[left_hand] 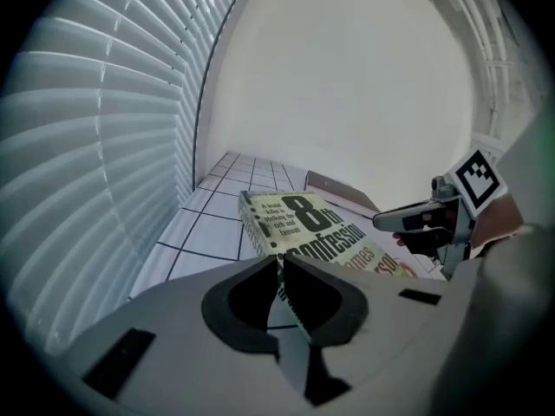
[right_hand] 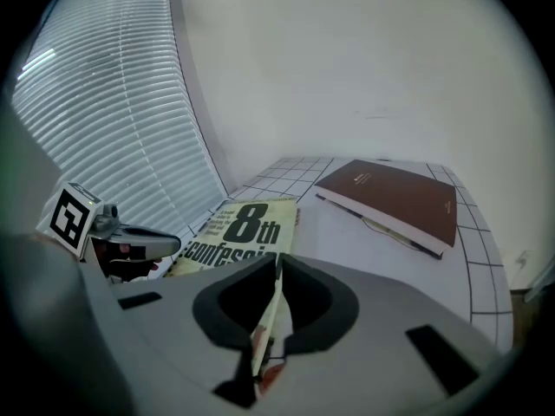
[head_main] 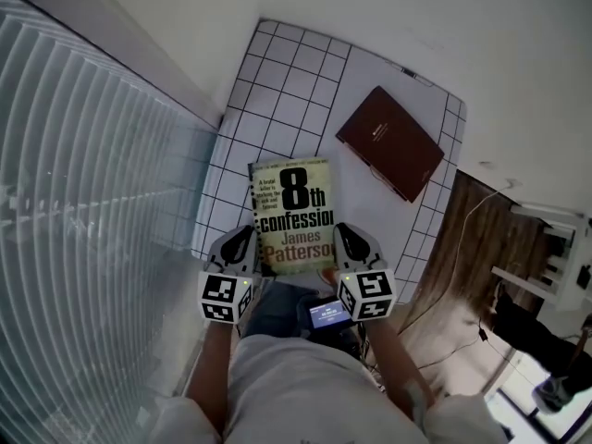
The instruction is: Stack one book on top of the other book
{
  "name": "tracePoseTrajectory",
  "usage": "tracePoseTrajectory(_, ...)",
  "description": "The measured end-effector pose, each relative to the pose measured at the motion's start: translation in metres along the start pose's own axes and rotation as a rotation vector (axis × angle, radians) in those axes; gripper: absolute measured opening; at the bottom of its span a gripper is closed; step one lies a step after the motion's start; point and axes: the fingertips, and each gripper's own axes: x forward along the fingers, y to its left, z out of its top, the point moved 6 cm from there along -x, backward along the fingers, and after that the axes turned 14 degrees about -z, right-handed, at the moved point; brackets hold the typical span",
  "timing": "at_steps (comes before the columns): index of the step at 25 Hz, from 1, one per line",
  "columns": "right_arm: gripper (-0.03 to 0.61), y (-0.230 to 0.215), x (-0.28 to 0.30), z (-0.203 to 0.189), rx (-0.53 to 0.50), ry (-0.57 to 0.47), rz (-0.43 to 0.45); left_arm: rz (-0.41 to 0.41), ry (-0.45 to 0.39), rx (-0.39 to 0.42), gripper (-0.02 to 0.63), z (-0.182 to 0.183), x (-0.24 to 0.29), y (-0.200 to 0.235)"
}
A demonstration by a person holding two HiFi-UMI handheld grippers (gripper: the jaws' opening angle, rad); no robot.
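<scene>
A yellow-green paperback [head_main: 294,213] titled "8th confession" lies over the near part of the white gridded table [head_main: 277,72]. My left gripper [head_main: 248,248] is shut on its near left edge and my right gripper [head_main: 340,246] is shut on its near right edge. In the left gripper view the paperback's [left_hand: 303,224] edge runs between the closed jaws of the left gripper [left_hand: 279,267]. In the right gripper view its cover [right_hand: 247,224] sits pinched in the right gripper [right_hand: 277,271]. A brown hardcover book [head_main: 389,141] lies flat at the table's far right, apart from the paperback. Whether the paperback touches the table I cannot tell.
White window blinds [head_main: 83,202] run along the left side of the table. A plain wall rises behind it. Wooden floor [head_main: 462,248] with a thin cable lies past the table's right edge. A small lit screen [head_main: 329,315] hangs at the person's waist.
</scene>
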Motion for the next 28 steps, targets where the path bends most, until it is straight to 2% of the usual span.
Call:
tracePoseTrajectory(1,0.034,0.0,0.003,-0.003,0.013,0.017,0.006,-0.012,-0.002,-0.003,0.019,-0.001,0.001,0.0)
tracePoseTrajectory(3,0.14,0.0,0.008,-0.01,0.047,0.069,0.037,-0.037,0.0,-0.022,0.081,-0.003,0.003,0.0)
tracePoseTrajectory(5,0.184,0.001,0.012,-0.015,0.068,0.104,0.061,-0.062,0.01,-0.05,0.132,-0.004,0.005,0.0)
tracePoseTrajectory(10,0.229,0.002,0.016,-0.02,0.081,0.128,0.058,-0.122,0.034,-0.098,0.186,-0.007,0.015,-0.001)
tracePoseTrajectory(13,0.244,0.002,0.019,-0.021,0.084,0.138,0.063,-0.137,0.029,-0.144,0.196,-0.008,0.017,0.001)
tracePoseTrajectory(17,0.255,0.001,0.021,-0.02,0.079,0.148,0.076,-0.162,0.039,-0.163,0.199,-0.009,0.018,0.003)
tracePoseTrajectory(22,0.275,0.0,0.027,-0.02,0.139,0.185,0.137,-0.24,0.074,-0.225,0.199,-0.01,0.022,0.004)
tracePoseTrajectory(25,0.291,0.006,0.034,-0.019,0.191,0.22,0.187,-0.249,0.075,-0.249,0.202,-0.011,0.023,0.005)
tracePoseTrajectory(28,0.276,0.014,0.04,-0.019,0.201,0.264,0.24,-0.257,0.077,-0.266,0.202,-0.011,0.024,0.006)
